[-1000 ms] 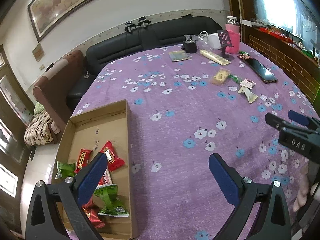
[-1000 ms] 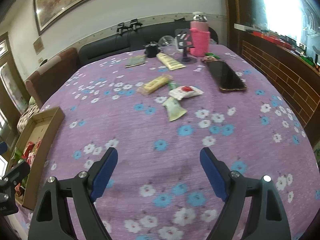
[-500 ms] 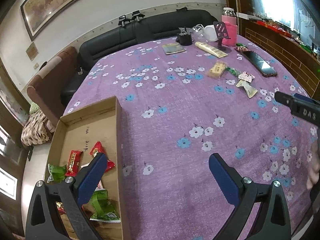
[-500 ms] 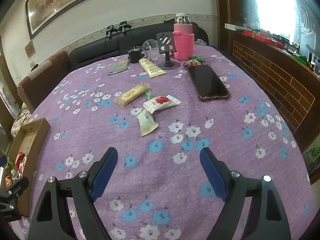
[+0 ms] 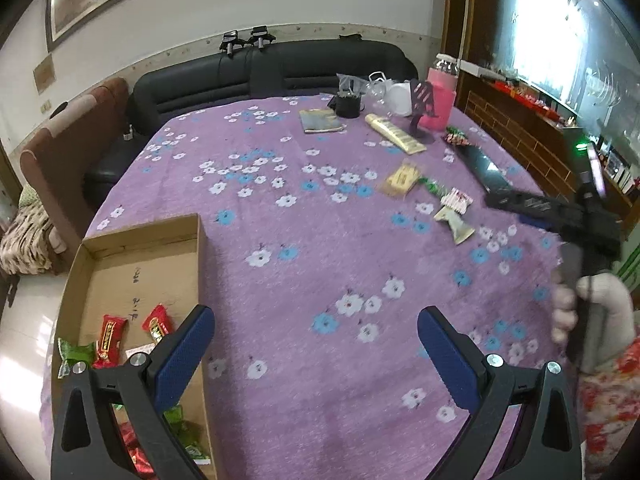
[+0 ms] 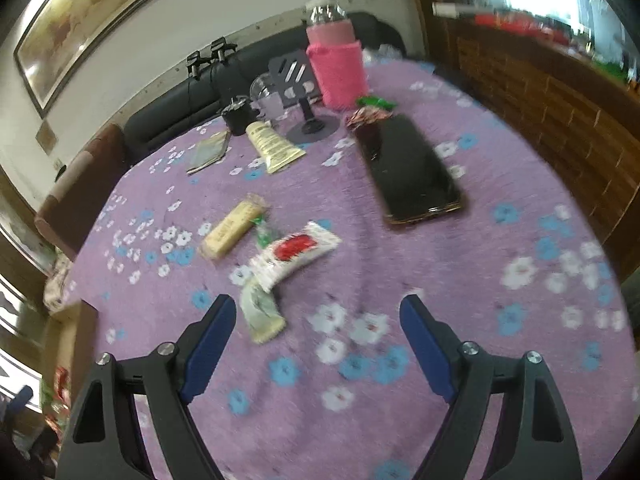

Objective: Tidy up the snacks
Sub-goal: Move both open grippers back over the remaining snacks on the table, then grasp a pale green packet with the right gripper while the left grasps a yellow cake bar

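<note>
Right tool (image 6: pixel 314 344), blue pads spread wide and gripping nothing, now much closer than a second ago to loose snacks on the purple floral desk (image 6: pixel 460 288): white-and-red packet (image 6: pixel 294 254), pale green packet (image 6: pixel 260 312) just beside the left pad, yellow bar (image 6: pixel 232 228). Left tool (image 5: pixel 316 352) likewise wide and empty (shifted only slightly), beside the cardboard box (image 5: pixel 140 248) of red and green snacks.

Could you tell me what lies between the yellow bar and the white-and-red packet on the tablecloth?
A small green-wrapped candy lies between the yellow bar and the white-and-red packet. The right wrist view shows it best.
</note>
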{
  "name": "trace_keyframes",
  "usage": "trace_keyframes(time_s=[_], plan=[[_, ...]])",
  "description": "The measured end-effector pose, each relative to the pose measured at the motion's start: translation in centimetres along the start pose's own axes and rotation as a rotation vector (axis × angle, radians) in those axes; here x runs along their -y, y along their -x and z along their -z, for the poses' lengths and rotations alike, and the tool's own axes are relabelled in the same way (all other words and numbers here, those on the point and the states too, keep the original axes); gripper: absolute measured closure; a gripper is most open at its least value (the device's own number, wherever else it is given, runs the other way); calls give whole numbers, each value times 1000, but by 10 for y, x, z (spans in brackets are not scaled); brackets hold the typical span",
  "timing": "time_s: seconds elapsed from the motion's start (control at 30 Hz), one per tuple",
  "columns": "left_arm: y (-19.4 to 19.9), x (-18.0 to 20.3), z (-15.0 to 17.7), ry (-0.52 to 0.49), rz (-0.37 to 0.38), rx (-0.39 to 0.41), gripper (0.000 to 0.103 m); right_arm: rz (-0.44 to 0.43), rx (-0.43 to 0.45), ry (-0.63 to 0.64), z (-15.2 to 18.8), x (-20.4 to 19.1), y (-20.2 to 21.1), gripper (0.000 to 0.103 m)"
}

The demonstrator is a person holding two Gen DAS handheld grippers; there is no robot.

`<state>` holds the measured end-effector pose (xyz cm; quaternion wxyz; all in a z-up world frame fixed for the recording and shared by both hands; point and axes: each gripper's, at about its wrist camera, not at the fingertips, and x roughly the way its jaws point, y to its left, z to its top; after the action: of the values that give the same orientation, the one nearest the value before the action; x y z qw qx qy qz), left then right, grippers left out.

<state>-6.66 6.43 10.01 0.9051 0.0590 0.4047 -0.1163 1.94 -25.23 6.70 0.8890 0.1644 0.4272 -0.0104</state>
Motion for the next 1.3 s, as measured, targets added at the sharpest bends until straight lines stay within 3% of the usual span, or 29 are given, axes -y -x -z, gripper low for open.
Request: trace_keyframes(time_s=[0.17,0.23,0.33,0.4,0.63,0.73,0.9,1.0,1.13,1.2,1.27,1.3], plan=[[-2,2,-15,-17,13,8,1,24,-43,144,2,-37,-38,21],[-4,2,-28,-28,24,18,1,50,-56,181,5,-45,-51,30],[-17,0,-54,-36,43,20,1,47,-74,189,10,-48,-63,54],[-30,1,-70,-42,47,9,1,51,-43,203,13,-47,-63,77],[-90,25,-107,-65,118,-66,1,-45,-77,92,21,-15,-40,80],[-113,49,-113,-102,149,-92,1,-105,-47,0,23,13,-24,80],[-159,90,-126,-192,190,-118,2,-117,-34,-102,18,40,-25,80],[-192,106,-135,-241,192,-135,10,-123,-44,-99,19,38,-27,80],[-222,114,-138,-279,206,-167,14,-134,-33,-91,19,36,-25,79],[-233,119,-137,-305,194,-180,21,-136,-33,-90,19,36,-25,79],[-242,120,-135,-306,205,-218,54,-137,-40,-90,19,36,-27,79],[-240,121,-135,-312,190,-197,61,-139,-44,-90,19,36,-28,79]])
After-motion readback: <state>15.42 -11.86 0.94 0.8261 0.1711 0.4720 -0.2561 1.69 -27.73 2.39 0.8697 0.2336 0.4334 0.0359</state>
